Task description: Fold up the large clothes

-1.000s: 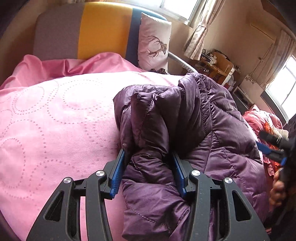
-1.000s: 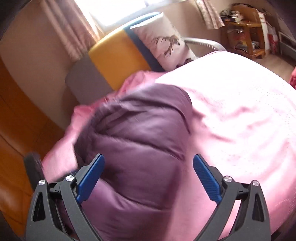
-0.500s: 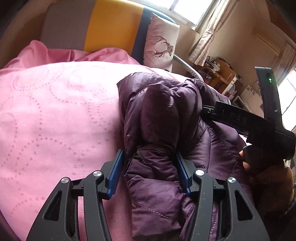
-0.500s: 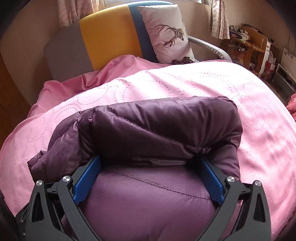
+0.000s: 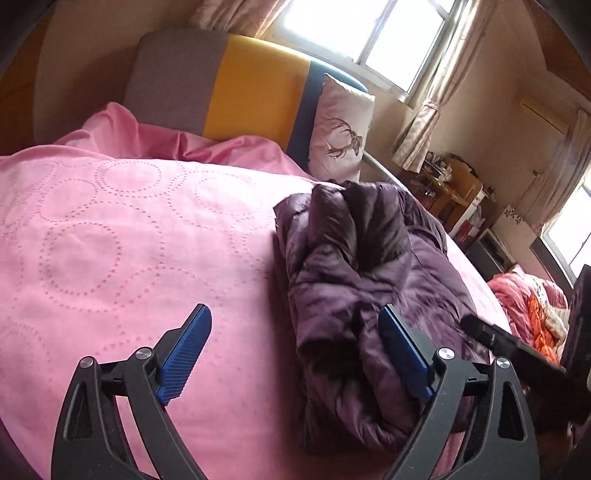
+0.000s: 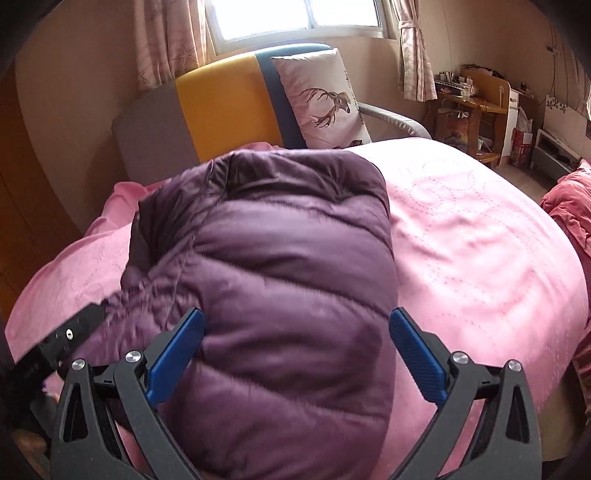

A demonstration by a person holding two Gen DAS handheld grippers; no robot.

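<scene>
Purple quilted jacket (image 6: 295,295), folded into a thick bundle, lying on the pink bedcover (image 6: 480,240). Seen from the right wrist view as one smooth padded block with stitched lines across. Seen from the left wrist view (image 5: 354,295) as a creased roll, more rumpled at its near end.

Right gripper (image 6: 295,354) spread wide, blue pads (image 6: 413,358) on both sides of the near end of the jacket, holding nothing. Whether the pads touch the fabric, cannot tell.

Left gripper (image 5: 295,358) also released and wide. Right pad (image 5: 404,354) just beside the near edge of the jacket, left pad above bare bedcover (image 5: 129,240).

Far behind, a headboard (image 6: 225,110) in grey, yellow and blue. White pillow with a deer drawing (image 6: 321,99) leaning on it, at the right part. Window with curtains (image 6: 295,18) above. Wooden desk (image 6: 472,107) far right, red bedding (image 5: 532,306) at the right edge.
</scene>
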